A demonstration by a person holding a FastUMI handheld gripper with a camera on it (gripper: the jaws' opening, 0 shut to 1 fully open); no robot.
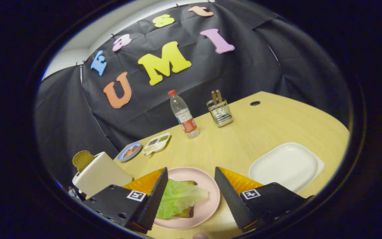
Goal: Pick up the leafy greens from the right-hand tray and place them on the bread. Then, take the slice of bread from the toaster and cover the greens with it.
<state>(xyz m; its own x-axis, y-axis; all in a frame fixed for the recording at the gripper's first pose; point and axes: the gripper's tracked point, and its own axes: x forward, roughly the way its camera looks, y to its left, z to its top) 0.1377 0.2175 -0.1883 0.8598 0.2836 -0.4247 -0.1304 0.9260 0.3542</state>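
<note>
One slice remains to be fetched, by the look of it, and it sits far off to the left: the round brown slice of bread (82,160) pokes upright out of the top slot of the cream-white boxy toaster (99,173), which stands on the pale wooden worktop (244,132) just beyond the left finger and outside it. Moving across, the gripper (191,196) hangs with its two black ridged fingers (154,199) spread wide apart, nothing clamped between them. Right in that gap lies the pale green leafy lettuce (177,197), draped over the dark-crusted slice of bread (188,212) on the round pink plate (207,196), so the first half of the job looks done. Beyond the plate, further back, sit a small blue dish (129,151), a white divided condiment tray (158,143), a clear plastic water bottle with a red cap (184,114) and a wire cutlery holder (220,113). Off past the right finger, the white rounded-square tray (285,166) lies bare. So the swing to come, I'd judge, goes left and a touch forward, away from the plate, with the toast's flat faces needing to line up between the fingers; whether they face the right way now is hard to tell.
</note>
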